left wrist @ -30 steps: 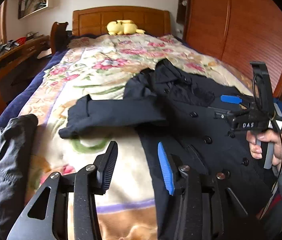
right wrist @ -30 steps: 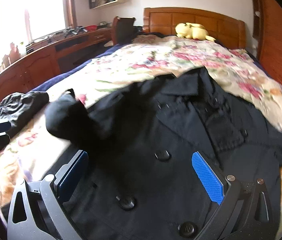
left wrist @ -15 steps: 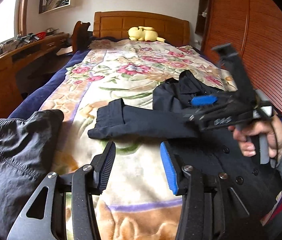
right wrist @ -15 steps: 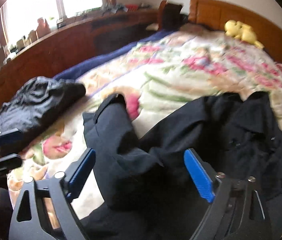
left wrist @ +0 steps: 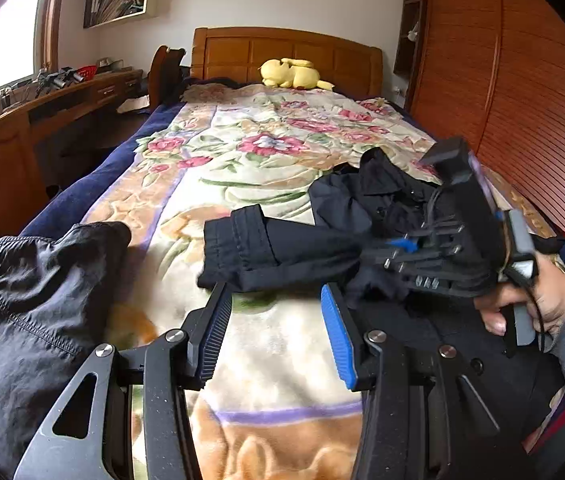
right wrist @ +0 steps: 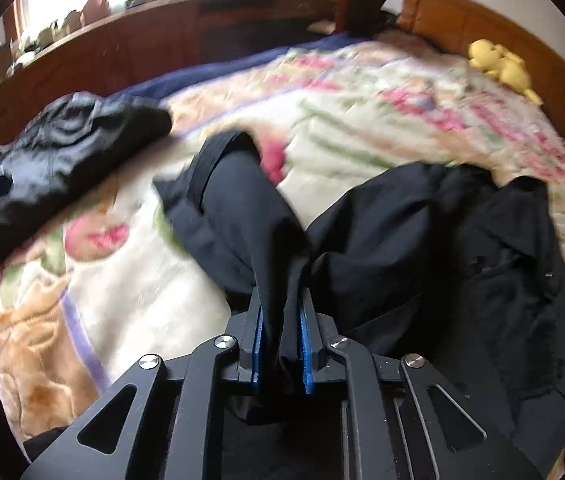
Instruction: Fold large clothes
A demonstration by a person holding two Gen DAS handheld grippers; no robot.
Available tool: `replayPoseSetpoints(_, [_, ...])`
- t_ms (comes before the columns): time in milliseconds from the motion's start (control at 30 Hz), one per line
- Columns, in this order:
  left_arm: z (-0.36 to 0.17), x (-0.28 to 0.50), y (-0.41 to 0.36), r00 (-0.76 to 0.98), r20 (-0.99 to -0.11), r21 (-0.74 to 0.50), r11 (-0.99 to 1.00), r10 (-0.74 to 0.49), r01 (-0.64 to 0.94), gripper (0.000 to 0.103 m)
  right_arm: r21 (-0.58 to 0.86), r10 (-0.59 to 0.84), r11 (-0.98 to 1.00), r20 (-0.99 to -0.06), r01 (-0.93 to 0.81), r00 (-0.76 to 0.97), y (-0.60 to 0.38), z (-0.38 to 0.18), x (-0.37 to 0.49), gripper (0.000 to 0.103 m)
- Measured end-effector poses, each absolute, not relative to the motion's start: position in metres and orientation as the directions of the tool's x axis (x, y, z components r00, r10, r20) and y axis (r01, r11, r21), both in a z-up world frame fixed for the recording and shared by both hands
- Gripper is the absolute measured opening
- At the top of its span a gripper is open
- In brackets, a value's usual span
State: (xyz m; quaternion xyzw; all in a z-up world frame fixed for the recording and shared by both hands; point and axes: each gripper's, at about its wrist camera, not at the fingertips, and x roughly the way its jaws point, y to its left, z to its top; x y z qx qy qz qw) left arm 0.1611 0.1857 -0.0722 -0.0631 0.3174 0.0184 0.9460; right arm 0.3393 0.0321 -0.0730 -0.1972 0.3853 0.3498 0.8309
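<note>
At the left edge of the floral-blanketed bed lies a crumpled black nylon garment, and the left gripper hovers above the near blanket with its jaws spread wide, holding nothing. The large black buttoned coat lies spread toward the bed's right edge, one sleeve extended leftward across the blanket. The right gripper is clamped on that sleeve's fabric, blue pads pressed against it.

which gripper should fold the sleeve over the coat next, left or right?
Right. The right gripper is already shut on the sleeve, likely ready to carry it over the coat. The left gripper is open and holds nothing.
</note>
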Motion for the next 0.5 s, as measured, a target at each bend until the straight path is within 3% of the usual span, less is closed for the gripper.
replayPoseSetpoints(300, [-0.07,0.172,0.165,0.799,-0.599,-0.115,0.993,-0.046,-0.029,0.048,-0.037,0.411,0.841,-0.605,-0.54,0.682,-0.076,-0.025,0.341,0.014])
replayPoseSetpoints(500, [-0.068,0.178,0.151,0.8,-0.597,-0.114,0.993,-0.061,-0.009,0.048,-0.085,0.29,0.891,-0.647,-0.445,0.705,-0.113,-0.052,0.348,0.014])
